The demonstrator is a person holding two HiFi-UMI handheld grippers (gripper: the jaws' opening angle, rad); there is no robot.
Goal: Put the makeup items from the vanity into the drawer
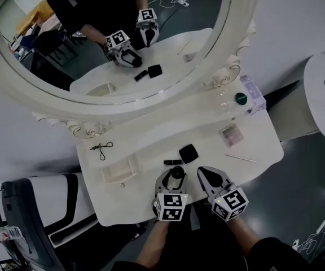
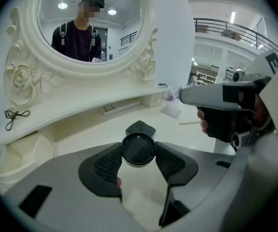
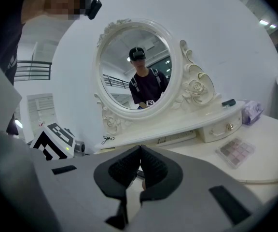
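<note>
A round black jar (image 2: 138, 150) sits between the pads of my left gripper (image 1: 176, 178), which press on both its sides just above the vanity top (image 1: 151, 134). Right behind it lie a square black compact (image 1: 188, 153) and a small black tube (image 1: 172, 162). The compact (image 2: 140, 128) also shows past the jar in the left gripper view. My right gripper (image 1: 203, 174) hovers close to the right, shut and empty, with its jaws (image 3: 140, 151) meeting tip to tip. An eyeshadow palette (image 1: 230, 134) and a thin stick (image 1: 240, 158) lie further right.
A small drawer (image 1: 120, 171) stands pulled out at the vanity's front left. A black cord (image 1: 101, 147) lies behind it. A green-lidded pot (image 1: 241, 99) and a purple pack (image 1: 254, 92) sit on the right shelf under the oval mirror (image 1: 33, 95). A round white stool (image 1: 323, 95) stands to the right.
</note>
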